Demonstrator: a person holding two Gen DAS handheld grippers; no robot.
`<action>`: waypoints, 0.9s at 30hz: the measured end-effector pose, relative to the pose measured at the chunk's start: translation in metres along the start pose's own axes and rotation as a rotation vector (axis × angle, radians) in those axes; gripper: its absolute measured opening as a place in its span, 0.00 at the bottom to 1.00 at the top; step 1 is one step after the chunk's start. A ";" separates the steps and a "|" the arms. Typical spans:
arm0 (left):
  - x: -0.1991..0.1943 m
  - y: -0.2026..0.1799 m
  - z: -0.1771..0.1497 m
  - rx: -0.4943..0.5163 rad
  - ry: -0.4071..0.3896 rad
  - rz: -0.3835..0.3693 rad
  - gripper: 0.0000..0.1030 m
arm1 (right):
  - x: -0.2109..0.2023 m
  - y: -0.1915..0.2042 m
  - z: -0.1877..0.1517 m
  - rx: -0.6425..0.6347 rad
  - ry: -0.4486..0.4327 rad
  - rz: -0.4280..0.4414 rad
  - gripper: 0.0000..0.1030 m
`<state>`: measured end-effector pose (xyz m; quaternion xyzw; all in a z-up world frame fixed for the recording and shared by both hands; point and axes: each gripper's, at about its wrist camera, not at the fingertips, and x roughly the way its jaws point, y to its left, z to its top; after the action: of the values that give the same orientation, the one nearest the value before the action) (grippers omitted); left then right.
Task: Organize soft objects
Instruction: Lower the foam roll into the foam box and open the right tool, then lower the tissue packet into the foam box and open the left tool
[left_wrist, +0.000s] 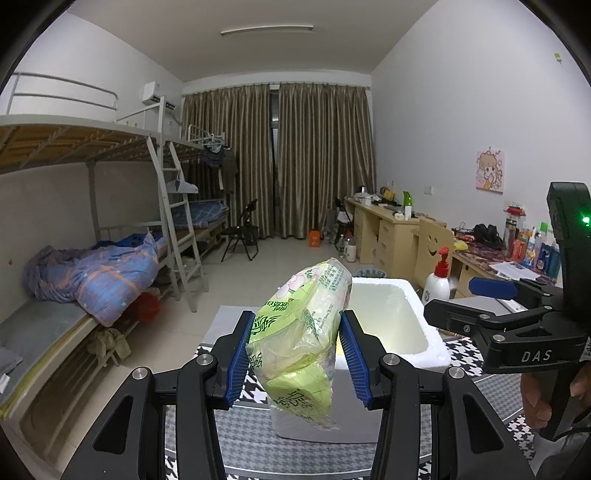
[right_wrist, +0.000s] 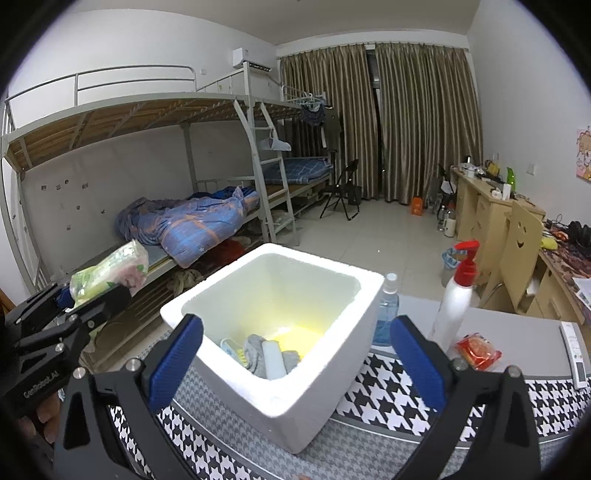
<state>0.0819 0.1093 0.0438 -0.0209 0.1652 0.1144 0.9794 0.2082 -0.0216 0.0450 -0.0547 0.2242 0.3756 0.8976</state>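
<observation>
Left tongs clamp the tissue pack upright, foam box just ahead-right below it; right tongs gape wide, empty, straddling box's near corner.

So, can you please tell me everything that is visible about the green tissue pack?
The tissue pack is a soft packet in crinkled clear plastic, light green with a pink flower print and printed text. It looks partly squashed. The left gripper is shut on it, its blue pads pressing both sides, and holds it tilted in the air, clear of the table, near the white foam box. Nothing else touches it.
</observation>
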 end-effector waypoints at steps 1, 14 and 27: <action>0.001 -0.001 0.000 0.002 0.000 -0.002 0.47 | -0.002 -0.002 0.000 0.004 -0.003 -0.001 0.99; 0.016 -0.021 0.007 0.006 0.023 -0.073 0.47 | -0.018 -0.024 -0.008 0.031 -0.012 -0.033 0.99; 0.033 -0.045 0.012 0.033 0.044 -0.114 0.47 | -0.028 -0.056 -0.019 0.072 -0.016 -0.073 0.99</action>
<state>0.1263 0.0735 0.0442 -0.0167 0.1869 0.0550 0.9807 0.2230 -0.0848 0.0371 -0.0274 0.2282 0.3348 0.9138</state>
